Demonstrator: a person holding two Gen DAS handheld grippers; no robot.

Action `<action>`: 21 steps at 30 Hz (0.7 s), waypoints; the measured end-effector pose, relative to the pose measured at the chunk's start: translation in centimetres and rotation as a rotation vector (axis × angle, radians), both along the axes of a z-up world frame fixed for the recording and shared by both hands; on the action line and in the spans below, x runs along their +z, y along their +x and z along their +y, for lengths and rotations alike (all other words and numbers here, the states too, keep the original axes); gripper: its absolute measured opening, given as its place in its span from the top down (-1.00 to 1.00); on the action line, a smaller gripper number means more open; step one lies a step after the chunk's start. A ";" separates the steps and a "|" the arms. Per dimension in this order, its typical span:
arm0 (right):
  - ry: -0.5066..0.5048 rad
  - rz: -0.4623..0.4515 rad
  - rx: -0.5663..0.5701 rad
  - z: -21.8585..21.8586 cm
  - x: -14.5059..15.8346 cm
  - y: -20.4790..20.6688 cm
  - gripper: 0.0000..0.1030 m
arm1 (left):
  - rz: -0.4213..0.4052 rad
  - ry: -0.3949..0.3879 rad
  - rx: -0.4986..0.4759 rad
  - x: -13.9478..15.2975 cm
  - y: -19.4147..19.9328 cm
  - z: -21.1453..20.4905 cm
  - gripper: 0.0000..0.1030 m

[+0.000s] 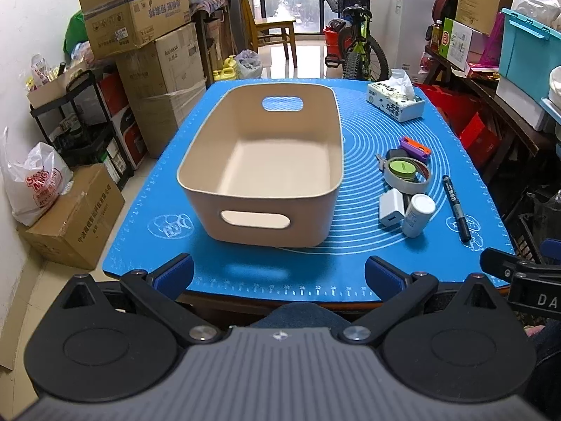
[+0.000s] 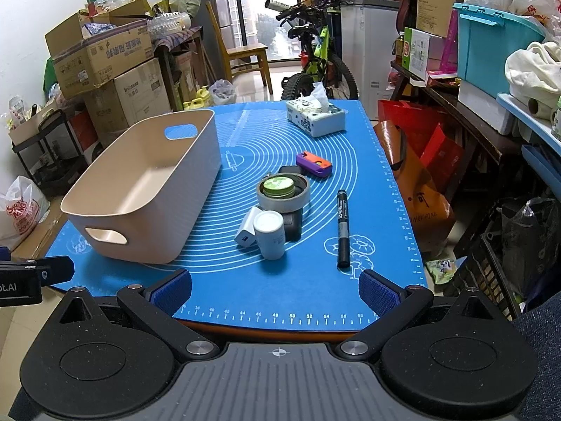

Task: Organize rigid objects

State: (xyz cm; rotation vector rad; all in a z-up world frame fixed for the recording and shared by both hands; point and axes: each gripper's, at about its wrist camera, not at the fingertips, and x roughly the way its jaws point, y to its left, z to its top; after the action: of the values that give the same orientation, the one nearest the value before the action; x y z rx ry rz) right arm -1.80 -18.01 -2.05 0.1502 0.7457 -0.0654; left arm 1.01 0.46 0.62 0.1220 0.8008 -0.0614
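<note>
A beige plastic bin [image 1: 266, 203] [image 2: 196, 179] stands empty on the blue mat [image 1: 245, 277] [image 2: 368, 161]. To its right lie a white bottle [image 1: 417, 214] [image 2: 269, 233], a white charger [image 1: 391, 207] [image 2: 247, 228], a tape roll [image 1: 408, 180] [image 2: 283, 200] with a green tin [image 1: 402, 167] [image 2: 279, 185] in it, a purple and orange case [image 1: 415, 148] [image 2: 313, 163] and a black marker [image 1: 455, 207] [image 2: 342, 227]. My left gripper [image 1: 278, 275] is open and empty, in front of the bin. My right gripper [image 2: 275, 289] is open and empty, in front of the small objects.
A tissue box [image 1: 394, 100] [image 2: 315, 115] sits at the mat's far right corner. Cardboard boxes [image 1: 140, 45] stack to the left of the table. A bicycle [image 1: 354, 42] stands behind it. Shelves with a teal crate [image 2: 491, 49] line the right side.
</note>
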 end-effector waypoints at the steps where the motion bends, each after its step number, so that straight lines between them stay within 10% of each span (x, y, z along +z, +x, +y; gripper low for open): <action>1: 0.001 -0.002 0.001 -0.1 0.0 0.0 -0.95 | -0.004 0.002 0.001 0.1 0.0 0.1 -0.99; 21: 0.006 -0.112 -0.056 -2.2 5.3 3.1 -0.95 | -0.027 -0.065 0.069 5.0 5.1 4.5 -0.99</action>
State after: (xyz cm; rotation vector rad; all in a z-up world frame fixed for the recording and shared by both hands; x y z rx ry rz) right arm 1.29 -20.24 3.25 0.1794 0.6297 -0.1071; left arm 6.14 4.95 5.66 0.0339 0.7748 -0.0202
